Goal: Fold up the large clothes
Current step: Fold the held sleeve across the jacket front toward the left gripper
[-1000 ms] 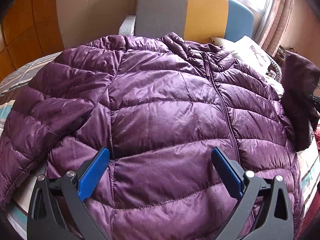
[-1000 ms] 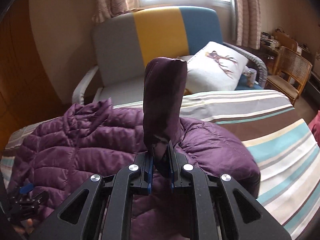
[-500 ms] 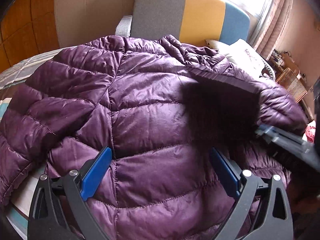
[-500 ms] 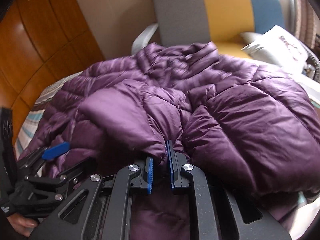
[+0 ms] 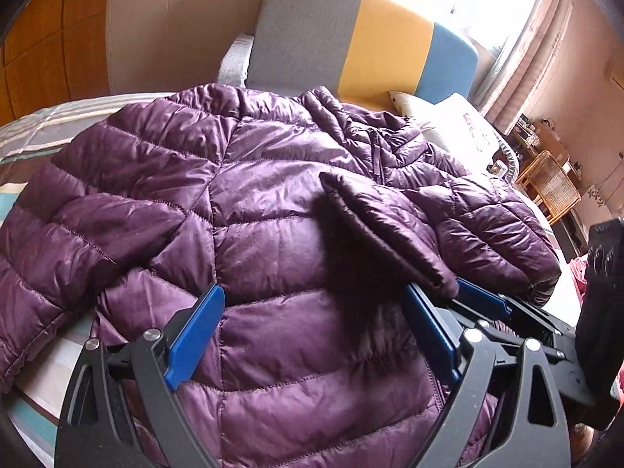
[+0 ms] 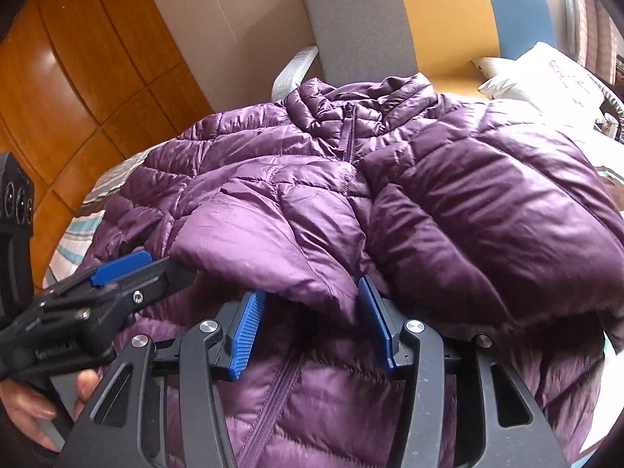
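A purple quilted puffer jacket (image 5: 253,210) lies front up on a striped bed, zip closed, collar at the far end. Its right sleeve (image 6: 273,241) is folded across the chest, and its cuff lies between the fingers of my right gripper (image 6: 312,319). That gripper is open, its blue pads apart on either side of the cuff. It also shows in the left wrist view (image 5: 483,304) at the sleeve's end (image 5: 390,230). My left gripper (image 5: 312,335) is open wide and empty, just above the jacket's lower front. It also shows in the right wrist view (image 6: 117,269).
The bed's striped cover (image 5: 35,132) shows at the left. Behind the bed stands a grey, yellow and blue sofa (image 5: 351,43) with a white cushion (image 5: 464,124). A wooden wardrobe (image 6: 78,78) is at the left, a wicker chair (image 5: 550,183) at the right.
My right gripper carried the sleeve from upright down and across the jacket's chest, then opened its jaws from around the cuff. My left gripper stayed open and barely moved.
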Motion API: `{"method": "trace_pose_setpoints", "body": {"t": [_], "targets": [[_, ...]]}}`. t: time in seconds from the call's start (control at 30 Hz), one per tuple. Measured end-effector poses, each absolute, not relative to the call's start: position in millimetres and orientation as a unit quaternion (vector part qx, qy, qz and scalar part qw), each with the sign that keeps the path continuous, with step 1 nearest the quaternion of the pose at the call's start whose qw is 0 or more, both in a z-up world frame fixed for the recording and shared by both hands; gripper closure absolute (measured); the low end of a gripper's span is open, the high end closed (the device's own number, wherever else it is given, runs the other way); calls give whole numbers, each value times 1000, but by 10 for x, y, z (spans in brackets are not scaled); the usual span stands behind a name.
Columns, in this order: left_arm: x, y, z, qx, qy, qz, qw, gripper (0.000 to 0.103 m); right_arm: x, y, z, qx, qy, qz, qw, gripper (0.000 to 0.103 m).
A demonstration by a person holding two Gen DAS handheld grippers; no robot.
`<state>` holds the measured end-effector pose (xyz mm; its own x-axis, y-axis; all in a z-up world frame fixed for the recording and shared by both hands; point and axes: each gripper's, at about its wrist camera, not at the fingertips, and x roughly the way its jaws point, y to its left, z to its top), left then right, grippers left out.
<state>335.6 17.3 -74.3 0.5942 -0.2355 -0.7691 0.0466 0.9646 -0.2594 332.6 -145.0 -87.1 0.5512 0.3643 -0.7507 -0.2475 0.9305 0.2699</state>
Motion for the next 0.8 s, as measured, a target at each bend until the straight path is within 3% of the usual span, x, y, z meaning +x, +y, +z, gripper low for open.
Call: {"method": "trace_pose_setpoints", "body": {"t": [0.27, 0.57, 0.63, 0.67, 0.7, 0.73, 0.8], "targets": [[3326, 191, -718, -127, 448, -87, 881, 12, 3032, -1570, -760, 62, 414, 160, 894, 53], [3355, 43, -683, -172, 453, -128, 865, 20, 2755, -1966, -744, 84, 399, 101, 907, 53], [3425, -76, -722, -154, 465, -133, 862, 44, 2712, -2079, -729, 94, 395, 87, 910, 53], [3465, -131, -755, -147, 471, -137, 859, 49, 2696, -2128, -723, 100, 395, 82, 910, 53], [3501, -191, -791, -137, 477, -137, 857, 62, 2677, -2186, -715, 105, 395, 78, 909, 53], [3514, -219, -806, -129, 478, -134, 858, 83, 2655, -2246, -702, 110, 393, 72, 910, 53], [3511, -234, -805, -120, 471, -127, 865, 88, 2600, -2361, -673, 121, 387, 61, 912, 53]]}}
